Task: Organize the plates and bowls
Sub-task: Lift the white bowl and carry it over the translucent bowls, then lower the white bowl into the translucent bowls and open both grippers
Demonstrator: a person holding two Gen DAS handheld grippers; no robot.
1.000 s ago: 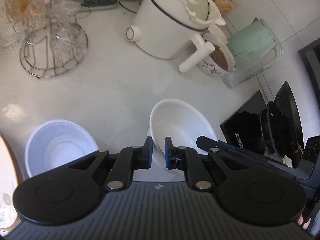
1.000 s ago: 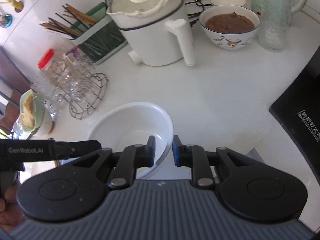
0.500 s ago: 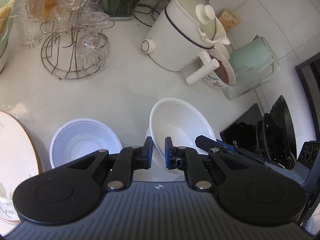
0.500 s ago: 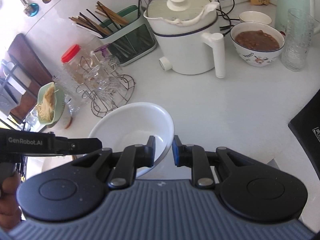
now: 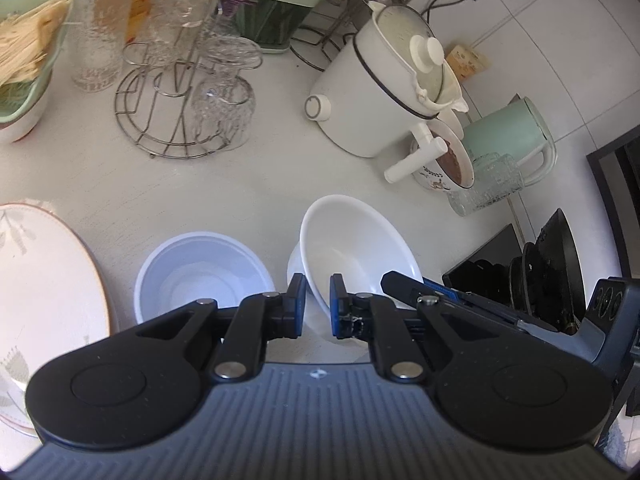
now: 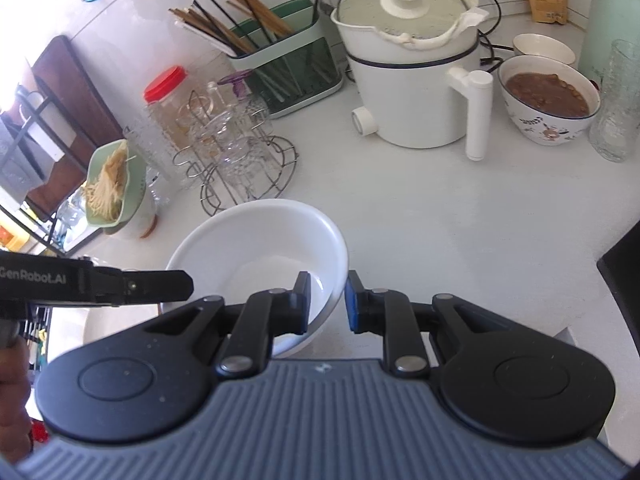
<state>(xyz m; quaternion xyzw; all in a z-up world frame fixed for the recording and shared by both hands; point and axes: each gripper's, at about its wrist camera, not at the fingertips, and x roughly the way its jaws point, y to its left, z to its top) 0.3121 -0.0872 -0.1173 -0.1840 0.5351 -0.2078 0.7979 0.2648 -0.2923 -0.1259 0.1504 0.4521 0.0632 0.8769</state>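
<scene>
Both grippers' fingers, left point(image 5: 318, 306) and right point(image 6: 327, 302), clamped on white bowl point(image 6: 256, 248) rim, lifted off surface point(image 6: 440, 216).

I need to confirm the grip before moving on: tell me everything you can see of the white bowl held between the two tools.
The white bowl is plain, glossy, ceramic-looking, deep, round and empty. It is tilted, held above the counter. The left tool pinches one side of the rim and the right tool the opposite side. Nothing else touches it.

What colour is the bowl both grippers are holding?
Plain white bowl, no pattern; clearest in the right wrist view.
</scene>
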